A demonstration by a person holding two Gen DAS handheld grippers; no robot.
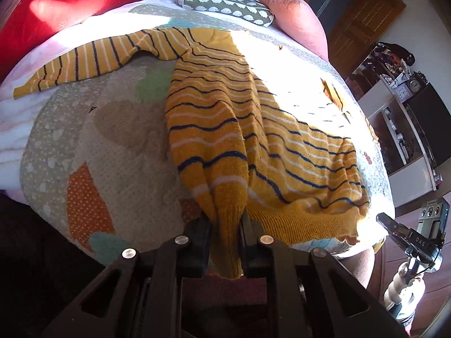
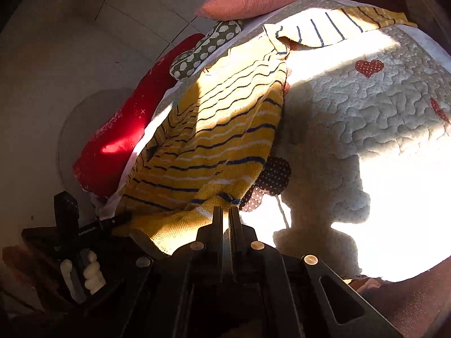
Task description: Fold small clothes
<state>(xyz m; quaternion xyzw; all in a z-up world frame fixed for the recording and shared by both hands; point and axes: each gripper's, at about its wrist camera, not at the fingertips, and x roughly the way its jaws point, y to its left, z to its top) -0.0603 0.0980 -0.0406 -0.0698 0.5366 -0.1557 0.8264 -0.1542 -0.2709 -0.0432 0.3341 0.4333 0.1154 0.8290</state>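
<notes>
A small yellow knit sweater (image 1: 225,118) with navy and white stripes lies spread on a patchwork quilt (image 1: 112,140). One sleeve stretches to the far left. My left gripper (image 1: 225,225) is shut on the sweater's bunched ribbed hem at the near edge. My right gripper (image 2: 225,214) is shut on the hem's other corner; the sweater (image 2: 225,129) runs away from it toward the far pillows. The right gripper also shows at the right edge of the left wrist view (image 1: 394,225), and the left one at the lower left of the right wrist view (image 2: 118,221).
A red pillow (image 1: 56,8), a pink pillow (image 1: 290,11) and a green sheep-print cushion (image 1: 225,2) lie along the quilt's far edge. Shelves with clocks and a dark screen (image 1: 408,107) stand to the right. Bright sunlight and hard shadows cross the quilt (image 2: 366,112).
</notes>
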